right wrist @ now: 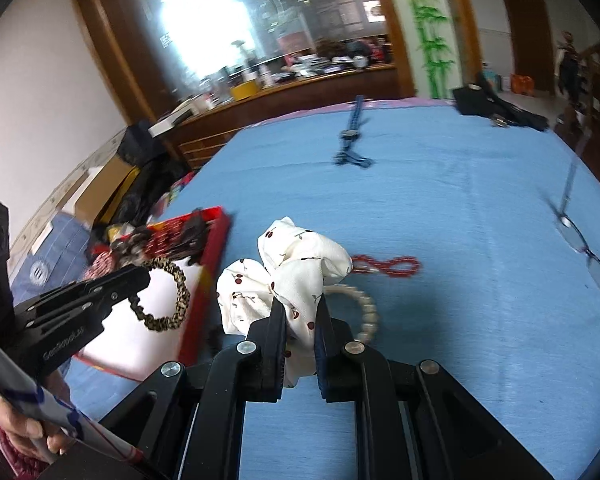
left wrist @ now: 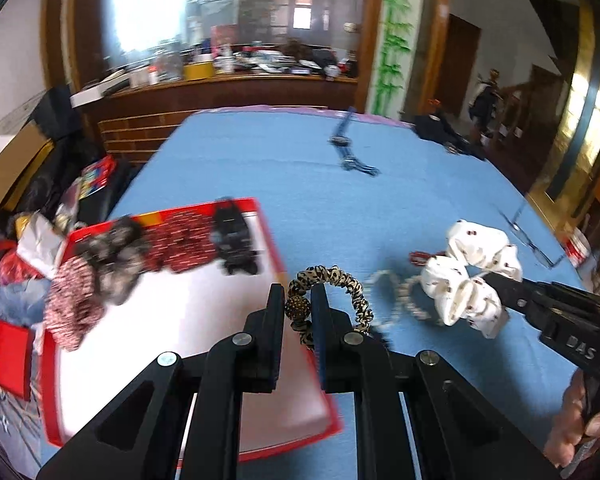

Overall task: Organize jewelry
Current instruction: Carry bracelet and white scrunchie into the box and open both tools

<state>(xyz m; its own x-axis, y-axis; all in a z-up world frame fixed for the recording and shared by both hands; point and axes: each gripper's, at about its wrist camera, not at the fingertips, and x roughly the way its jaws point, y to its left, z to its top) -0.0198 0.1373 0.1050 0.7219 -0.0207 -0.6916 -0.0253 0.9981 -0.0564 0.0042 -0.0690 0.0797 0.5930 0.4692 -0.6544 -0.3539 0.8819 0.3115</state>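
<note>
My left gripper [left wrist: 299, 295] is shut on a leopard-print scrunchie [left wrist: 340, 280] and holds it over the right edge of the red-rimmed white tray [left wrist: 172, 320]. The same scrunchie [right wrist: 172, 300] hangs from it in the right wrist view. My right gripper [right wrist: 300, 312] is shut on a white cherry-print scrunchie [right wrist: 296, 264] just above the blue cloth; it also shows in the left wrist view [left wrist: 472, 276]. A pearl bracelet [right wrist: 366, 304] and a red bead bracelet [right wrist: 388, 266] lie on the cloth beyond it. Several scrunchies [left wrist: 180, 244] lie in the tray.
A blue watch or strap [left wrist: 350, 148] lies far back on the blue table cloth [left wrist: 260, 168]. Eyeglasses [right wrist: 584, 248] lie at the right. A black bag [right wrist: 496, 108] sits at the far right corner. Clutter and boxes lie off the table's left edge.
</note>
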